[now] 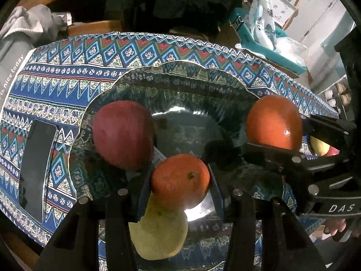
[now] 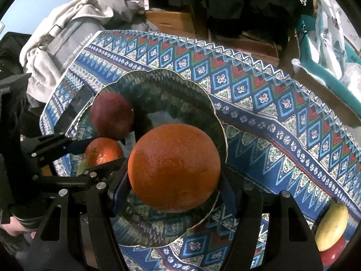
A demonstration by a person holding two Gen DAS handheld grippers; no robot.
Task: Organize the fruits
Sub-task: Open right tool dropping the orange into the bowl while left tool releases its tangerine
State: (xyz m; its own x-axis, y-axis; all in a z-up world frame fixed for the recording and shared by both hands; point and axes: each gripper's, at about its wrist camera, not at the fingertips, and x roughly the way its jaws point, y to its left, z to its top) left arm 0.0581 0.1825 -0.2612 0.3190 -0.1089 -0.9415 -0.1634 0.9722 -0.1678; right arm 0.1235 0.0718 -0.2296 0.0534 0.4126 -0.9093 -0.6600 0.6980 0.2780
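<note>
A clear glass plate (image 1: pixel 191 72) with a scalloped rim lies on a patterned blue cloth. On it sit a dark red apple (image 1: pixel 123 134) and a yellow-green apple (image 1: pixel 158 232). My left gripper (image 1: pixel 180 180) is shut on a small orange (image 1: pixel 178 180) just above the plate. My right gripper (image 2: pixel 173 169) is shut on a large orange (image 2: pixel 173 167) over the plate's right side (image 2: pixel 216 117). The large orange also shows in the left wrist view (image 1: pixel 274 122), and the small orange (image 2: pixel 102 151) and red apple (image 2: pixel 111 115) in the right wrist view.
A yellow apple (image 2: pixel 331 225) and a red fruit (image 2: pixel 332 255) lie on the cloth right of the plate. A black phone (image 1: pixel 36 169) lies left of the plate. Grey clothing (image 2: pixel 67 27), boxes and a teal bag (image 1: pixel 266 49) crowd the table's far edges.
</note>
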